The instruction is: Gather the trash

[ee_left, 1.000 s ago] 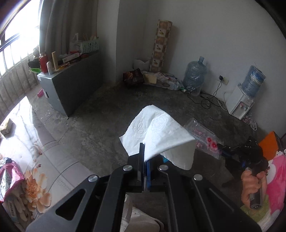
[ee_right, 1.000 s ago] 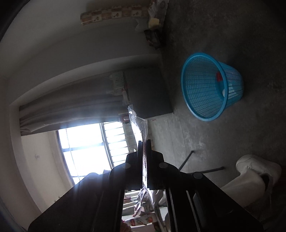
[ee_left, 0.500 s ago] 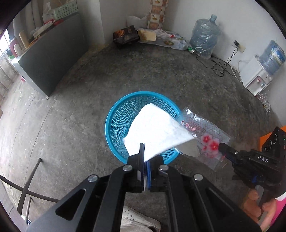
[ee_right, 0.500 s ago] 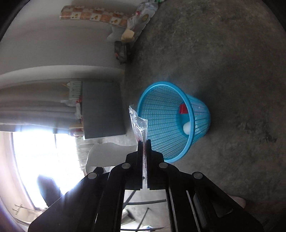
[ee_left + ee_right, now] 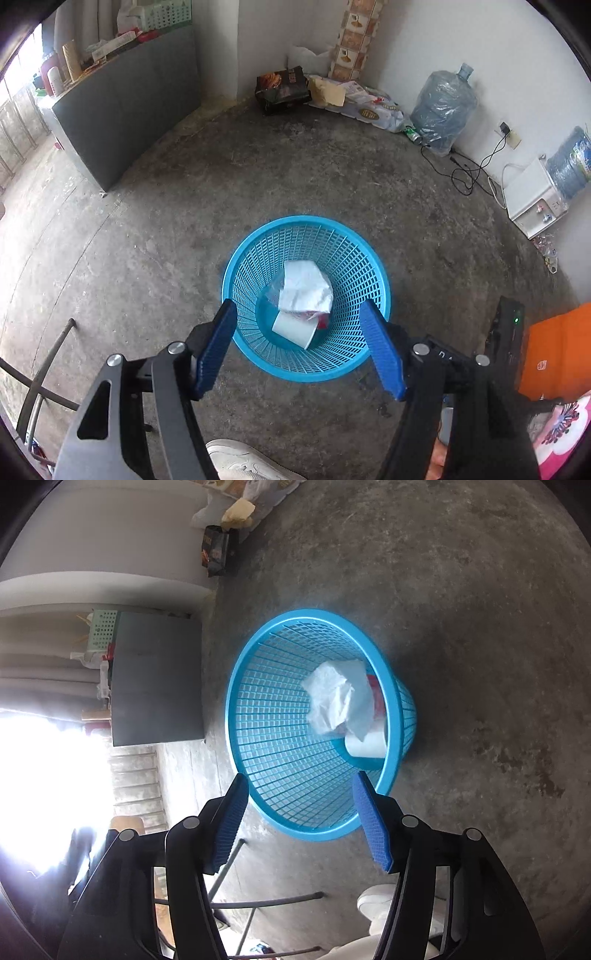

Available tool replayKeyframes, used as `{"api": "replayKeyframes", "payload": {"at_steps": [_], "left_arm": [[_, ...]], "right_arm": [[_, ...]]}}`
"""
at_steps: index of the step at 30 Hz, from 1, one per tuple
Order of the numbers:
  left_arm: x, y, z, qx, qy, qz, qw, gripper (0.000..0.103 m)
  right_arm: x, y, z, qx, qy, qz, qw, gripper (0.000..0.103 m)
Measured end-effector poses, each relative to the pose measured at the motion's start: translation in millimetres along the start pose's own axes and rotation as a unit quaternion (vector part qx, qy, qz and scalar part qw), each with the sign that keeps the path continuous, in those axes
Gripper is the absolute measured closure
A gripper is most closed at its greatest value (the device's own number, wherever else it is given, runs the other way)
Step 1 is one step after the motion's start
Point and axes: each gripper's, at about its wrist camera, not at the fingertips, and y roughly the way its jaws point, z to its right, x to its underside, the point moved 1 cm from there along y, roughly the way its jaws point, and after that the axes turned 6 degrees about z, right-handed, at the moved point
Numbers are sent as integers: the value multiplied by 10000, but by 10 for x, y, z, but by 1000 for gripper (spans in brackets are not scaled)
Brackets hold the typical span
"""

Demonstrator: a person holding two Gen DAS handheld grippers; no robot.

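Observation:
A blue mesh basket [image 5: 236,258] stands on the concrete floor; it also shows in the right wrist view [image 5: 243,686]. Inside lie a crumpled white tissue [image 5: 304,288], a clear plastic wrapper [image 5: 273,293] partly under it, and a white cup-like piece [image 5: 293,328]. The tissue [image 5: 340,698] and the white piece [image 5: 364,746] show in the right wrist view too. My left gripper [image 5: 299,317] is open and empty above the basket's near rim. My right gripper [image 5: 301,794] is open and empty over the near rim.
A grey cabinet [image 5: 122,99] stands at the left wall. Bags and litter [image 5: 332,92] lie in the far corner, with a water bottle [image 5: 443,107] and a dispenser [image 5: 535,199] at the right. A metal chair frame [image 5: 40,373] and a white shoe [image 5: 240,461] are close by.
Both grippers opened. The tissue fell from the left gripper and the clear wrapper from the right one, and both now lie in the basket. Both cameras tilted down toward the basket.

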Motion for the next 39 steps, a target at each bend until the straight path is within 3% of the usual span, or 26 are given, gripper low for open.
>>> {"api": "replayKeyframes", "payload": {"at_steps": [6, 9, 13, 17, 23, 29, 39], "left_arm": [[41, -646, 20, 351, -155, 548, 9978, 33], [109, -1057, 25, 460, -146, 910, 9947, 30], [252, -1629, 53, 566, -27, 1297, 9899, 26], [464, -2208, 24, 598, 78, 1697, 9836, 22], [978, -3014, -192, 650, 170, 2191, 9734, 17], [1570, -3645, -581, 458, -65, 2442, 9686, 14], [2780, -4339, -1269, -311, -554, 2787, 9583, 10]], "right_arm": [[134, -498, -47, -158, -229, 327, 9991, 45], [244, -786, -167, 23, -690, 618, 9957, 41], [419, -1124, -435, 215, -1480, 1026, 9834, 37], [671, -1403, -763, 128, -2304, 1281, 9645, 35], [1067, -1674, -1172, -400, -3154, 1240, 9400, 31], [1493, -1787, -1461, -793, -3809, 965, 9161, 28], [2264, -1809, -1894, -1261, -4731, 491, 8706, 26]]}}
